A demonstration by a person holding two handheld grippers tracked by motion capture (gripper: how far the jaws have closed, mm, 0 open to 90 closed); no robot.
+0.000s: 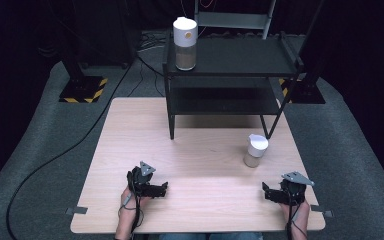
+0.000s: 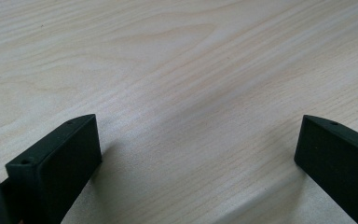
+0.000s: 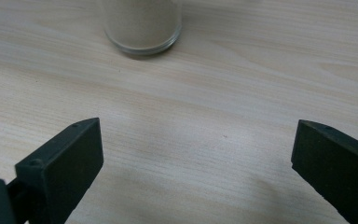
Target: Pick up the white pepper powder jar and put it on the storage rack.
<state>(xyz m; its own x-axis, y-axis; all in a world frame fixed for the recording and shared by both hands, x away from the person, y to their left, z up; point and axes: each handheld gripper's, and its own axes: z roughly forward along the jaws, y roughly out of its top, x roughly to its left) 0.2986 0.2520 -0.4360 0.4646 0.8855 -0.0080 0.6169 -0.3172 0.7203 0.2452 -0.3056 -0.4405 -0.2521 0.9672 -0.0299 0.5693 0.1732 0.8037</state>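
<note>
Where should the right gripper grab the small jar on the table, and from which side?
Grip the small jar around its clear glass body, below the white lid, coming level from the near side. It stands upright and round ahead of the open right gripper, so the jaws can likely straddle it.

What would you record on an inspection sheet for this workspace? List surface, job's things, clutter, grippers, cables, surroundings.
Surface: pale wooden table, bare between the grippers.
Job's things: small white-lidded jar of beige powder, upright near the right gripper; taller white-lidded jar on the black shelf rack.
Clutter: nothing seen.
Grippers: left gripper open; right gripper open; both holding nothing.
Cables: black cable across the floor at left.
Surroundings: grey carpet, dark backdrop.
</note>
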